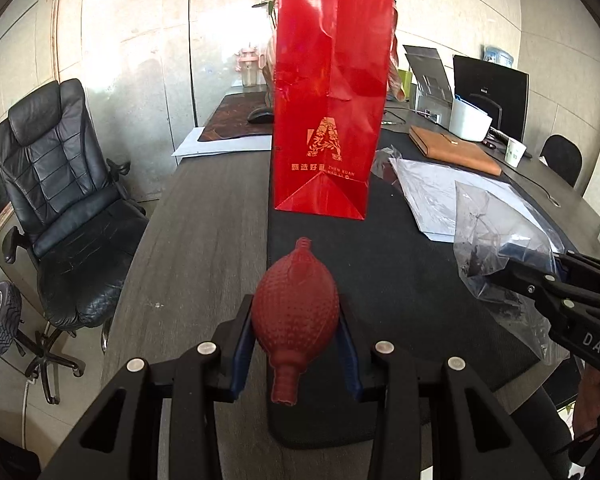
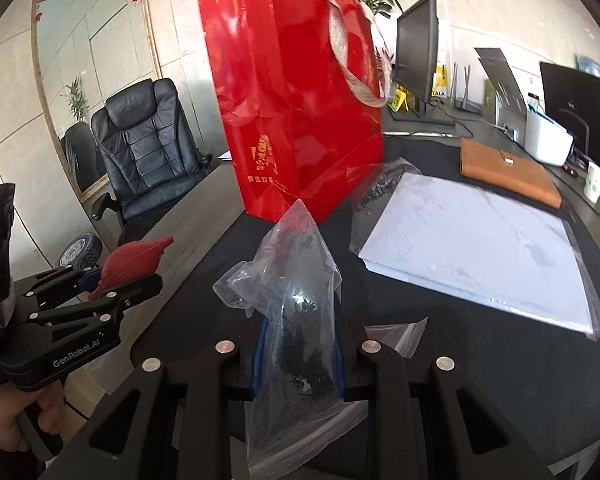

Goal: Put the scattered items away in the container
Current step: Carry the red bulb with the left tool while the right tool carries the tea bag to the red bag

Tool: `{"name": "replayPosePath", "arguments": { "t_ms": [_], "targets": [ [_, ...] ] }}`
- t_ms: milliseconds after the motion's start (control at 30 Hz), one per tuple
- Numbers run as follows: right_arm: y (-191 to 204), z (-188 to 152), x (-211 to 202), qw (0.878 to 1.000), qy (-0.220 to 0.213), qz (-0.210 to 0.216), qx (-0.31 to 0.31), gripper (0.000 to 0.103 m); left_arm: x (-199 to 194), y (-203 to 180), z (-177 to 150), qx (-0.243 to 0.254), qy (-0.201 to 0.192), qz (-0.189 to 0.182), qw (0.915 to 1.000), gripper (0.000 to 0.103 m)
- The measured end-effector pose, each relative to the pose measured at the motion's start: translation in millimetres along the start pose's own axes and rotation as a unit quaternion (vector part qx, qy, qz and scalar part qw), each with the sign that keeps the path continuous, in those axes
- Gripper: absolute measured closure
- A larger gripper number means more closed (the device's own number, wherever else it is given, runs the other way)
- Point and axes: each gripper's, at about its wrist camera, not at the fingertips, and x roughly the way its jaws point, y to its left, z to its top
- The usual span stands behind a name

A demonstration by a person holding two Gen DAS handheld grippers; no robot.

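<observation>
Two wrist views share one dark desk (image 1: 204, 216). The left view shows the left gripper (image 1: 296, 332) clamped on a red rubber air-blower bulb (image 1: 296, 312), held above the desk edge, with the red paper gift bag (image 1: 332, 92) standing upright just beyond — its top is cut off by the frame. Only the right view shows that bag's open mouth and woven handle (image 2: 352, 60), though its inside stays hidden. There the right gripper (image 2: 300, 360) pinches a clear zip bag (image 2: 296, 312) holding dark, dried-looking bits, too small to identify. A stack of white paper (image 2: 476, 240) in plastic wrap lies to the right, a tan folder (image 2: 508, 176) behind it. A hand (image 2: 12, 412) grips the left tool's handle at the corner.
</observation>
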Motion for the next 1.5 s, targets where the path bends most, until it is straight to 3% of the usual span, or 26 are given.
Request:
{"name": "replayPosePath", "arguments": {
  "t_ms": [233,833,1500],
  "targets": [
    [6,13,-1,1.000,-0.007,0.003,0.001,0.075,-1,7,6,-0.002,0.001,-0.012,0.9999,0.062],
    [17,69,-29,0.998,-0.058,0.023,-0.005,0.075,-34,29,59,0.009,-0.050,-0.027,0.9983,0.062],
    [24,146,-65,0.992,-0.123,0.024,-0.017,0.075,-56,35,143,0.030,-0.091,-0.032,0.9949,0.062]
  ]
}}
